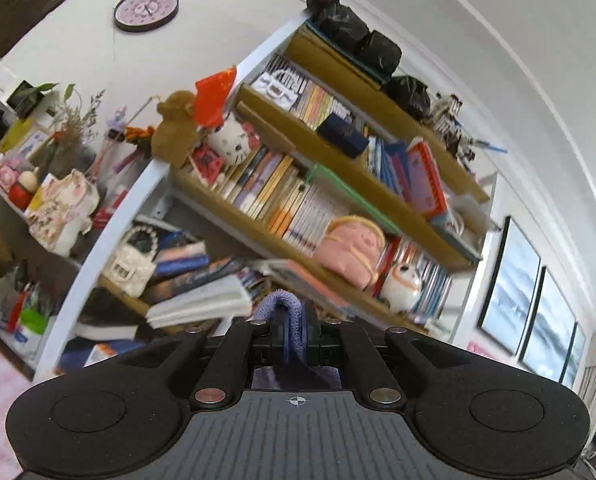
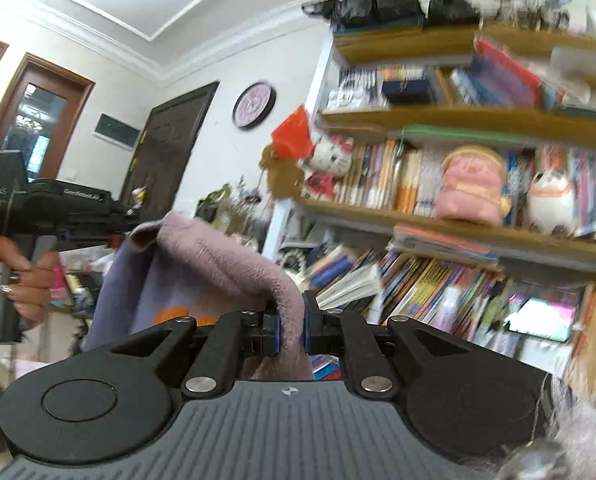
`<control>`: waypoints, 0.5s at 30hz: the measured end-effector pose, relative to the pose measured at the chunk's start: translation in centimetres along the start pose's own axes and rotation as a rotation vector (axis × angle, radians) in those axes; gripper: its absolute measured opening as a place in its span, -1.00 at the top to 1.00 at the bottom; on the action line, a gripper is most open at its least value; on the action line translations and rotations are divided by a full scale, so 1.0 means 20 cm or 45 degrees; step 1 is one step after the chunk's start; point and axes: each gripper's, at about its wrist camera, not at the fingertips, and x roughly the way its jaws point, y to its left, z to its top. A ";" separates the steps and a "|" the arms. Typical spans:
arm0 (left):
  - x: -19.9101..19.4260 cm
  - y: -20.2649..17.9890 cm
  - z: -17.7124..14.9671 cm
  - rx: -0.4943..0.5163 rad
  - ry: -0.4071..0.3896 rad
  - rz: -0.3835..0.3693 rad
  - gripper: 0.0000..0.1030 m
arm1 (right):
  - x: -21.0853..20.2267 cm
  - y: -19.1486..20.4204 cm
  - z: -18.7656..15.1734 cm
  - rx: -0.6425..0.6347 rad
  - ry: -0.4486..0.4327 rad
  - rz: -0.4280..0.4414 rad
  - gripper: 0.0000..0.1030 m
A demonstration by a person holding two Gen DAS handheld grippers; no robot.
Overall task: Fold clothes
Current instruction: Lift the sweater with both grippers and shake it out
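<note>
A purple garment with an orange print hangs in the air between my two grippers. My right gripper is shut on a fold of its edge. My left gripper is shut on another fold of the purple garment, which bulges out above the jaws. In the right wrist view the left gripper shows at the far left, held by a hand, at the cloth's other top corner. Both grippers are raised and point at the bookshelf. The lower part of the garment is hidden behind the gripper bodies.
A crowded bookshelf with books, plush toys and boxes fills the wall ahead; it also shows in the right wrist view. A round clock hangs on the wall. A dark door stands at the left.
</note>
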 end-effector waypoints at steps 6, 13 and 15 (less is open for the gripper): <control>0.44 0.33 -0.40 -0.076 0.482 0.331 0.91 | 0.49 -0.23 -0.49 0.312 0.589 0.058 0.80; 0.67 0.64 -0.95 -0.068 1.101 0.560 0.73 | 0.95 -0.26 -1.27 0.250 1.099 -0.133 0.80; 0.63 0.58 -0.99 0.025 1.168 0.533 0.65 | 1.03 -0.28 -1.34 0.241 1.148 -0.149 0.79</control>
